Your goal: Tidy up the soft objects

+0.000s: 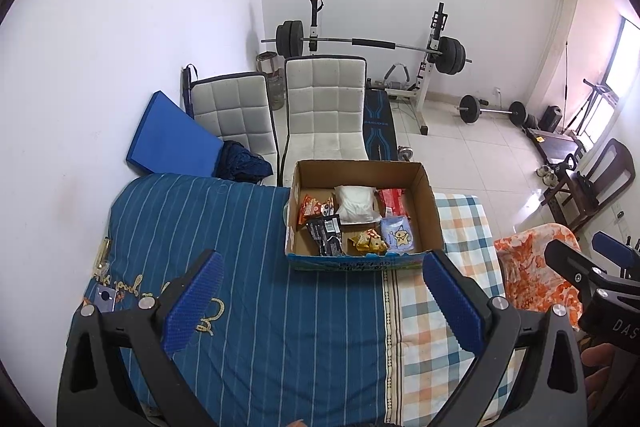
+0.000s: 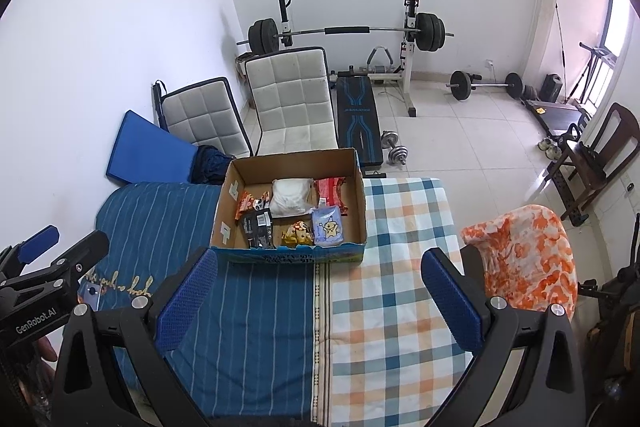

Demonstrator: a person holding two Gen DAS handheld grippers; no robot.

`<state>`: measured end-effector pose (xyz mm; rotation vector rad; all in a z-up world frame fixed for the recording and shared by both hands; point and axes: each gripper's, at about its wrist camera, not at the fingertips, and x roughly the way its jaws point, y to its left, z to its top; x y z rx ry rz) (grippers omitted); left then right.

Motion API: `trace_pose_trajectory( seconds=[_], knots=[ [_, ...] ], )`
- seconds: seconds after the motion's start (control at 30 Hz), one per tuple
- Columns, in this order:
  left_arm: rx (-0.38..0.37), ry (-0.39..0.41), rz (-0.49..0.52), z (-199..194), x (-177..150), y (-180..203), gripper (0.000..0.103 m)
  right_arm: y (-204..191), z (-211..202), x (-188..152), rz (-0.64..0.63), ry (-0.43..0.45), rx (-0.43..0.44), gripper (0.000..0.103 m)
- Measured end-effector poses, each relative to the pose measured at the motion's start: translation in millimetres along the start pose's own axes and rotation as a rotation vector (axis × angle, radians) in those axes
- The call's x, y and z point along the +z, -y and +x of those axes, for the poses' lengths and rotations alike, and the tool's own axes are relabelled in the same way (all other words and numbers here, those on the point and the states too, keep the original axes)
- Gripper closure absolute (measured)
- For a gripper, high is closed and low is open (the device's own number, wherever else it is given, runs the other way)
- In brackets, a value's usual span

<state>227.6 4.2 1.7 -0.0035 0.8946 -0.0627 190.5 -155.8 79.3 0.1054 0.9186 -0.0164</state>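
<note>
An open cardboard box [image 1: 434,215] stands on the bed and also shows in the right wrist view [image 2: 358,203]. Inside lie a white soft pack [image 1: 357,202], a red packet [image 1: 392,199], an orange snack bag [image 1: 314,207], a black packet [image 1: 326,235], a yellow snack bag [image 1: 367,241] and a blue tissue pack [image 1: 396,235]. My left gripper [image 1: 324,301] is open and empty, held above the striped cover in front of the box. My right gripper [image 2: 320,301] is open and empty, also in front of the box.
The bed has a blue striped cover [image 1: 256,227] and a checked sheet [image 2: 400,267]. A phone [image 1: 106,297] lies at its left. An orange-patterned cloth [image 2: 524,259] hangs over a chair on the right. Two white chairs [image 2: 292,103] and weight equipment [image 2: 344,31] stand behind.
</note>
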Motion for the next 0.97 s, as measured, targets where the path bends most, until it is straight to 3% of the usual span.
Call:
trace_pose_trajectory(
  seconds=[0.97],
  knots=[
    [0.002,0.005,-0.015,-4.5,-2.6,0.5,0.001,4.1,-10.2,-8.4,0.008,0.006,-0.034,0.000]
  ],
)
